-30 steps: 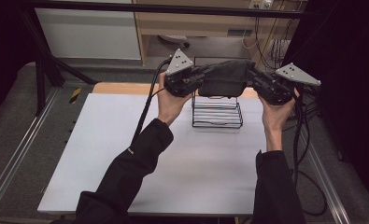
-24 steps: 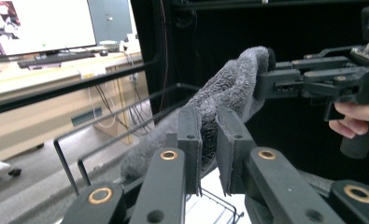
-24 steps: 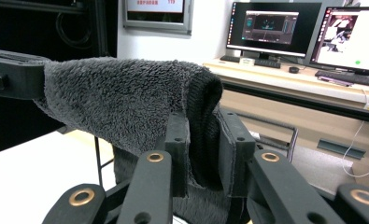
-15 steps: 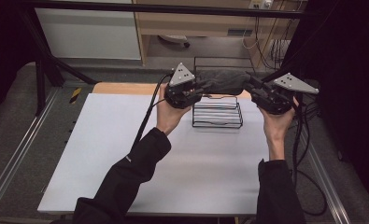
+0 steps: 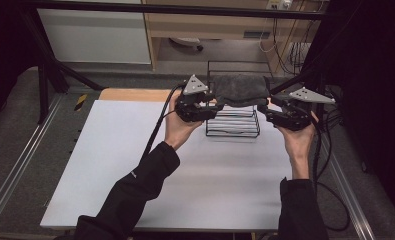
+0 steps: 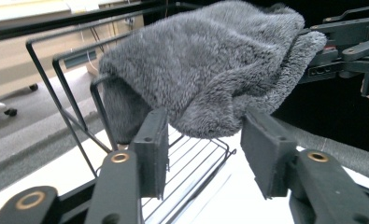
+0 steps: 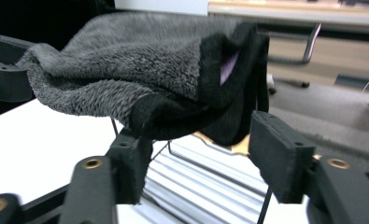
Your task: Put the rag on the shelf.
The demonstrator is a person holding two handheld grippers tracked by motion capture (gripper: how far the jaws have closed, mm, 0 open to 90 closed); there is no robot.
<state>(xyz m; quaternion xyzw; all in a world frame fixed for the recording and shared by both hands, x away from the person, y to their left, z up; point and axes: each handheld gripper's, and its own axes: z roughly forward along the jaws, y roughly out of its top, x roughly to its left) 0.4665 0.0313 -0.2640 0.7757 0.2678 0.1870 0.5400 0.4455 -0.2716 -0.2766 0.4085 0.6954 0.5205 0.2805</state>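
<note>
A black wire rack (image 5: 233, 125) stands on the white table (image 5: 135, 170).

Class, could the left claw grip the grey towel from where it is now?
Probably yes. The left claw stands open just below the towel, which is draped over the wire rack. Its near edge hangs between the jaws, with nothing in the way.

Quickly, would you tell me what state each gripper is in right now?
Left gripper: open, jaws apart just below the grey towel, gripping nothing.
Right gripper: open, jaws apart under the towel's other end, gripping nothing.
</note>
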